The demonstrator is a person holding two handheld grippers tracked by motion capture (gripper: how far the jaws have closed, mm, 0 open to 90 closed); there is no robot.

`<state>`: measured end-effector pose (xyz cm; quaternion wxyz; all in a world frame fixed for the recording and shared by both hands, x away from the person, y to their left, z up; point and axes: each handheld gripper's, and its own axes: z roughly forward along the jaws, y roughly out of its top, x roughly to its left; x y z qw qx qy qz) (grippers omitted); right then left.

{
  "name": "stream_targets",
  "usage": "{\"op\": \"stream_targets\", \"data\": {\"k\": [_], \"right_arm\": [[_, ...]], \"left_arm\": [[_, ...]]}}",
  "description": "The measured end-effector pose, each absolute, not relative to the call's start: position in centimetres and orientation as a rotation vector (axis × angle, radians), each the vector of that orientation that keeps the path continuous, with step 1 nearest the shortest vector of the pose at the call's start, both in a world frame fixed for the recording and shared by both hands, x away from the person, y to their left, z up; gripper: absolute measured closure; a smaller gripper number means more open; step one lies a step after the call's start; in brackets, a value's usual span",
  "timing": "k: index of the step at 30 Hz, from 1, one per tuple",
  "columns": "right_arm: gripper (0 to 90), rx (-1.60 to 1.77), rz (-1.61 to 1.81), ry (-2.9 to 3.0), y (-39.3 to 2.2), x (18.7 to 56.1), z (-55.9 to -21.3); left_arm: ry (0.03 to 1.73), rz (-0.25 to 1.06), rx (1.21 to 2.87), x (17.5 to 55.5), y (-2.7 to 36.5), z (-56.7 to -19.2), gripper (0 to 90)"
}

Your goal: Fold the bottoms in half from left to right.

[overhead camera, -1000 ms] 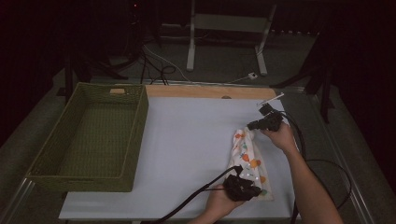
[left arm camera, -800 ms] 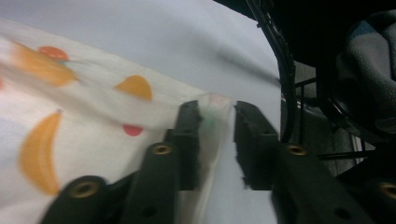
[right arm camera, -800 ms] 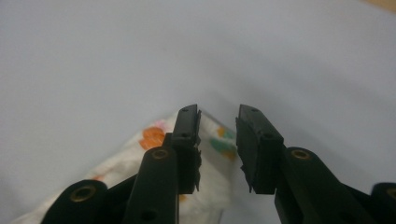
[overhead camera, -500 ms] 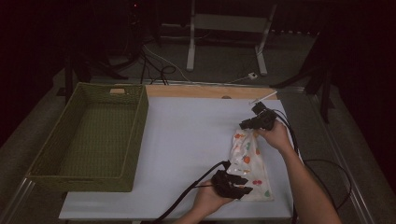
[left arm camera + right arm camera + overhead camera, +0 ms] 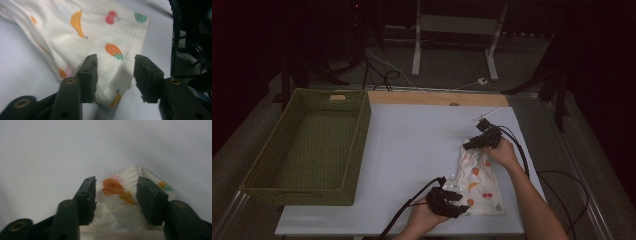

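Observation:
A white cloth [image 5: 479, 177] printed with small fruits lies on the right side of the white table [image 5: 412, 140]. My left gripper [image 5: 456, 192] is at the cloth's near left corner. In the left gripper view my left gripper [image 5: 115, 60] has just been opening, and the corner of the cloth [image 5: 87, 30] lies loose between its jaws. My right gripper [image 5: 469, 146] is at the far end of the cloth. My right gripper [image 5: 115, 181] has also just been opening, with the bunched edge of the cloth [image 5: 117, 205] between the jaws and the pads off it.
A green wicker basket [image 5: 297, 196] with nothing in it stands on the table's left side. A wooden strip [image 5: 437, 98] runs along the far edge. Black cables trail from both grippers, toward the near edge [image 5: 402, 212] and off to the right [image 5: 562, 175].
Both grippers have let go of the cloth, which now lies slack on the table. The left gripper has slid left along the near edge. The right gripper has come slightly nearer and lower.

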<state>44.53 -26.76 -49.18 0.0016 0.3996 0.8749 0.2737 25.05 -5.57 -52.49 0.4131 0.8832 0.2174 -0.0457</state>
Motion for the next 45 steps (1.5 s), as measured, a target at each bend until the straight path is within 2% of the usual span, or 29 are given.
{"op": "stream_targets", "data": {"k": [1,2,6,7,8,9,11,13,14,15,17,21,26,27,28,29,30,31,32,33,36,38,40,41,42,43,45], "right_arm": [[44.1,1.246,0.852,2.750,-26.3,44.5,-49.4],[44.1,1.246,0.852,2.750,-26.3,44.5,-49.4],[42.4,1.222,0.818,2.757,-25.6,44.3,-50.0],[47.6,1.189,0.801,2.758,-25.1,44.2,-50.3],[47.6,1.189,0.801,2.758,-25.1,44.2,-50.3],[57.2,1.171,0.765,2.786,-24.8,44.1,-50.6],[64.4,1.119,0.737,2.749,-24.4,43.8,-50.8],[70.0,1.111,0.709,2.734,-24.3,43.8,-50.7],[70.0,1.111,0.709,2.734,-24.3,43.8,-50.7],[77.3,1.094,0.682,2.718,-24.2,43.7,-50.7],[85.5,1.088,0.666,2.706,-24.2,43.7,-50.7],[89.1,1.124,0.688,2.711,-24.5,44.0,-50.7],[88.7,1.148,0.720,2.721,-24.6,44.1,-50.5],[84.8,1.152,0.745,2.730,-24.7,44.2,-50.4],[84.8,1.152,0.745,2.730,-24.7,44.2,-50.4],[78.2,1.167,0.764,2.732,-24.7,44.2,-50.3],[65.7,1.181,0.799,2.745,-24.7,44.2,-50.0],[59.8,1.181,0.800,2.752,-24.5,44.1,-50.0],[59.8,1.181,0.800,2.752,-24.5,44.1,-50.0],[52.0,1.166,0.784,2.758,-24.1,43.8,-50.3],[51.7,1.125,0.756,2.752,-23.6,43.4,-50.8],[59.8,1.068,0.705,2.712,-23.1,42.8,-50.9],[67.2,1.029,0.673,2.691,-22.7,42.5,-50.9],[76.8,1.015,0.670,2.686,-22.6,42.6,-50.9],[76.8,1.015,0.670,2.686,-22.6,42.6,-50.9],[87.3,1.000,0.672,2.690,-22.6,42.6,-50.9],[88.5,1.041,0.678,2.703,-22.7,43.0,-50.8]], "left_arm": [[0.550,-0.119,2.223,25.0,-5.6,-52.9,50.3],[0.550,-0.119,2.223,25.0,-5.6,-52.9,49.0],[0.536,-0.092,2.208,24.7,-5.6,-53.2,49.0],[0.532,-0.070,2.211,24.6,-5.7,-53.3,52.0],[0.532,-0.070,2.211,24.6,-5.7,-53.3,53.9],[0.528,-0.053,2.216,24.5,-6.0,-53.3,56.7],[0.519,-0.010,2.230,24.3,-6.2,-53.3,62.7],[0.526,0.007,2.233,24.4,-6.2,-53.3,69.5],[0.526,0.007,2.233,24.4,-6.2,-53.3,72.6],[0.540,0.007,2.223,24.5,-6.2,-53.3,78.8],[0.542,-0.005,2.226,24.7,-6.1,-53.3,84.2],[0.544,-0.023,2.227,24.9,-5.9,-53.1,87.3],[0.536,-0.035,2.224,25.0,-5.5,-52.9,87.3],[0.542,-0.046,2.209,25.0,-5.4,-52.8,85.1],[0.542,-0.046,2.209,25.0,-5.4,-52.8,81.1],[0.533,-0.078,2.203,25.1,-5.2,-52.6,81.1],[0.533,-0.087,2.202,25.0,-5.2,-52.6,70.0],[0.509,-0.099,2.204,24.7,-5.0,-52.4,66.4],[0.509,-0.099,2.204,24.7,-5.0,-52.4,63.7],[0.492,-0.117,2.214,24.4,-4.9,-52.6,60.9],[0.489,-0.107,2.242,24.1,-5.1,-53.0,58.8],[0.490,-0.022,2.238,23.7,-5.4,-53.3,66.3],[0.495,0.002,2.239,23.8,-5.6,-53.3,77.4],[0.501,0.001,2.239,23.9,-5.6,-53.3,82.1],[0.501,0.001,2.239,23.9,-5.6,-53.3,84.5],[0.502,-0.009,2.237,24.1,-5.5,-53.3,85.8],[0.504,-0.013,2.237,24.1,-5.4,-53.2,86.5]]}}
